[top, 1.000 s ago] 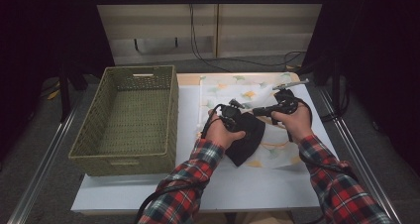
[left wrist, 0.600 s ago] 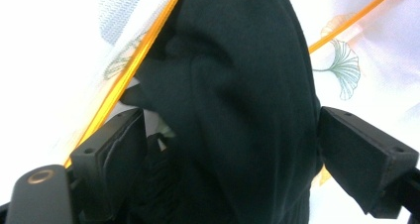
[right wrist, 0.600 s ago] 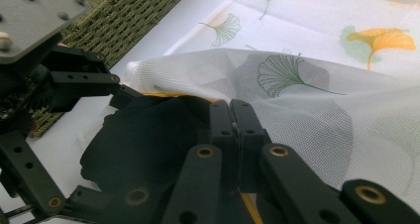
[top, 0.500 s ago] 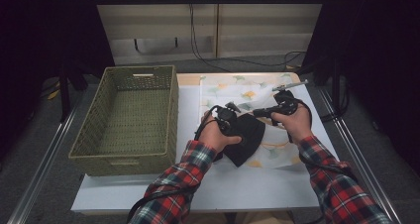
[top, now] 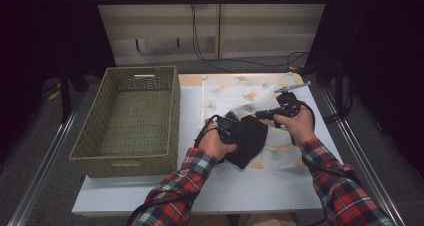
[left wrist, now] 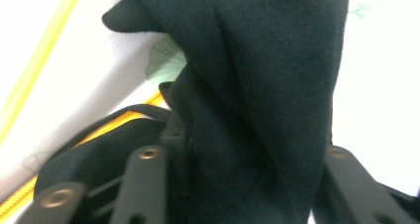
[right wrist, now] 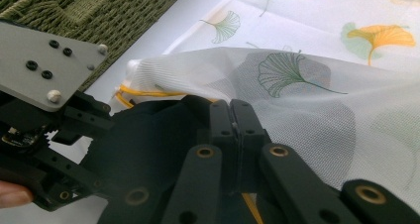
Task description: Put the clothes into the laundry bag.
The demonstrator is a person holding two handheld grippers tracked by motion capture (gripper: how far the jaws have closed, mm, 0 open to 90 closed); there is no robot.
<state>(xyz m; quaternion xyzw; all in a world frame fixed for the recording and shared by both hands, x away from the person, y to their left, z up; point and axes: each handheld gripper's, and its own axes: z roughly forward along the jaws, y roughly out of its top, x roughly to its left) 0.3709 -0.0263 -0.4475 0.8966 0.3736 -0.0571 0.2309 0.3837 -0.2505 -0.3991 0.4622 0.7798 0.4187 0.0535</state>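
Scene: a person in plaid sleeves works at a white table (top: pixel 150 198) with a gripper in each hand.
Black cloth (top: pixel 247 138): lies partly inside a white mesh bag (top: pixel 235 93) printed with ginkgo leaves, at the bag's near-left corner, right of the basket (top: pixel 132 118).
Bag: spread flat on the right half of the table, with yellow trim along its opening; its near edge is lifted over the cloth.
Left gripper (top: pixel 227 128): sits on the left part of the cloth. In the left gripper view a thick fold of the cloth (left wrist: pixel 257 85) fills the space between the two jaws, which have just been closing and now press it from both sides.
Right gripper (top: pixel 267 114): points left toward the other gripper, over the bag's lifted edge. In the right gripper view its jaws meet tip to tip on the bag's edge (right wrist: pixel 297 100), pinching the mesh and holding it up above the cloth (right wrist: pixel 143 140).
Basket: green wicker, on the left half of the table, just beside the bag's left side.
Left gripper from the right gripper view: its grey plate (right wrist: pixel 44 65) is at the left, near the bag's mouth.
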